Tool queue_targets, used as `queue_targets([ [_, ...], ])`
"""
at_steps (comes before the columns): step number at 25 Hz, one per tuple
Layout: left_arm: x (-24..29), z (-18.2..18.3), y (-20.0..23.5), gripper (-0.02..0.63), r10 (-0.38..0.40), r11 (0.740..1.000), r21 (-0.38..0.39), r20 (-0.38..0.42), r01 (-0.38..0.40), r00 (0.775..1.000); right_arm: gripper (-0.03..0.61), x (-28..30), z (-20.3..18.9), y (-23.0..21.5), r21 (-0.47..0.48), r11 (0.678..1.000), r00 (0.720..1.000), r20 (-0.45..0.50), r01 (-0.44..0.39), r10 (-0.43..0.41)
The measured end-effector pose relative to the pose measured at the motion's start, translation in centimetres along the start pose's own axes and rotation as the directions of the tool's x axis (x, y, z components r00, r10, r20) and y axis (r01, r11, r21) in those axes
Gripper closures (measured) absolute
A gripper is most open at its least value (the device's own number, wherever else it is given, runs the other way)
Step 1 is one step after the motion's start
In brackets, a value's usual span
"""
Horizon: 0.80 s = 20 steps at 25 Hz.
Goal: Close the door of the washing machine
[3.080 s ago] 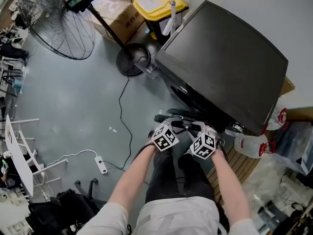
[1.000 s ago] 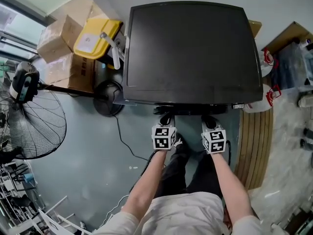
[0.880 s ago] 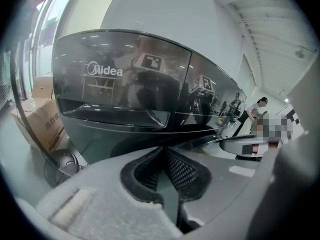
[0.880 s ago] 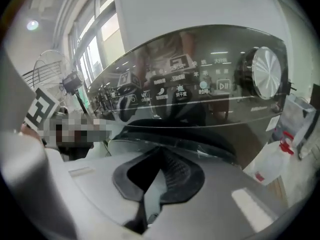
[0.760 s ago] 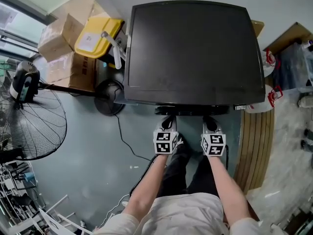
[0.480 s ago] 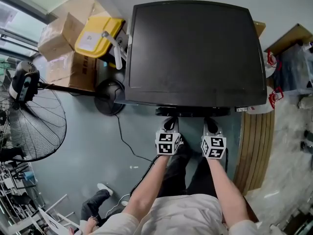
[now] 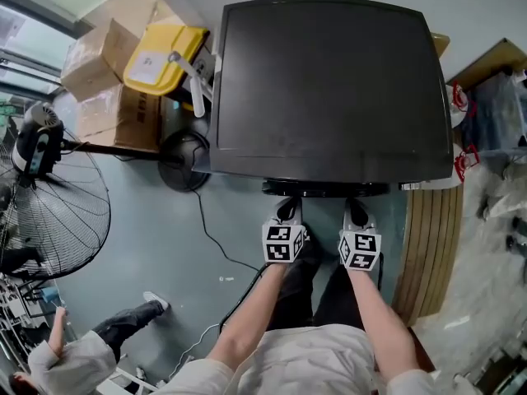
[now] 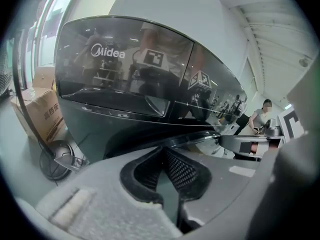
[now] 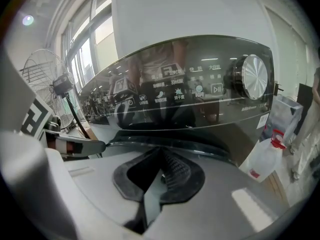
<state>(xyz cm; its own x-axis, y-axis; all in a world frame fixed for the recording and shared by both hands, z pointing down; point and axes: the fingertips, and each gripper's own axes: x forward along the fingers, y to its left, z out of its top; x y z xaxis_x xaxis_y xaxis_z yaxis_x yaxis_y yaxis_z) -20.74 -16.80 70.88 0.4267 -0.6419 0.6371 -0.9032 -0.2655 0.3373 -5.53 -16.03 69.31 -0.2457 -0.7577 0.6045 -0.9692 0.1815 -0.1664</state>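
The dark washing machine [image 7: 321, 89] fills the upper middle of the head view. Its round door [image 7: 325, 189] shows as a thin dark rim under the front edge, lying against the machine's front. My left gripper [image 7: 286, 210] and right gripper [image 7: 354, 212] sit side by side just in front of that rim, both shut with nothing between the pads. In the left gripper view the shut jaws [image 8: 162, 156] point at the door's curved rim [image 8: 165, 140]. The right gripper [image 9: 161, 164] faces the door rim [image 9: 200, 146] below the control panel and its dial [image 9: 252, 76].
A yellow bin [image 7: 156, 56] and cardboard boxes [image 7: 99, 76] stand left of the machine. A standing fan [image 7: 49, 212] with its round base [image 7: 183, 161] and a floor cable [image 7: 214, 237] lie left. A slatted wooden board [image 7: 424, 245] is at the right. A person [image 7: 74, 356] is at lower left.
Both grippers have drawn back a little from the door rim toward my body. A person has walked into the lower left of the head view.
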Motion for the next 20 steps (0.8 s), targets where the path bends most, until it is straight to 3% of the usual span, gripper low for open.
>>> queue_targets([
  [15, 0.8, 0.8, 0.0, 0.604, -0.006, 1.0, -0.015, -0.007, 0.006, 1.0, 0.574, 0.4, 0.4, -0.5, 0.026, 0.999, 0.999, 0.023, 0.034, -0.035],
  [20, 1.0, 1.4, 0.4, 0.604, -0.005, 1.0, 0.0, 0.025, 0.005, 1.0, 0.574, 0.8, 0.7, -0.3, 0.02, 1.0, 1.0, 0.014, 0.017, -0.017],
])
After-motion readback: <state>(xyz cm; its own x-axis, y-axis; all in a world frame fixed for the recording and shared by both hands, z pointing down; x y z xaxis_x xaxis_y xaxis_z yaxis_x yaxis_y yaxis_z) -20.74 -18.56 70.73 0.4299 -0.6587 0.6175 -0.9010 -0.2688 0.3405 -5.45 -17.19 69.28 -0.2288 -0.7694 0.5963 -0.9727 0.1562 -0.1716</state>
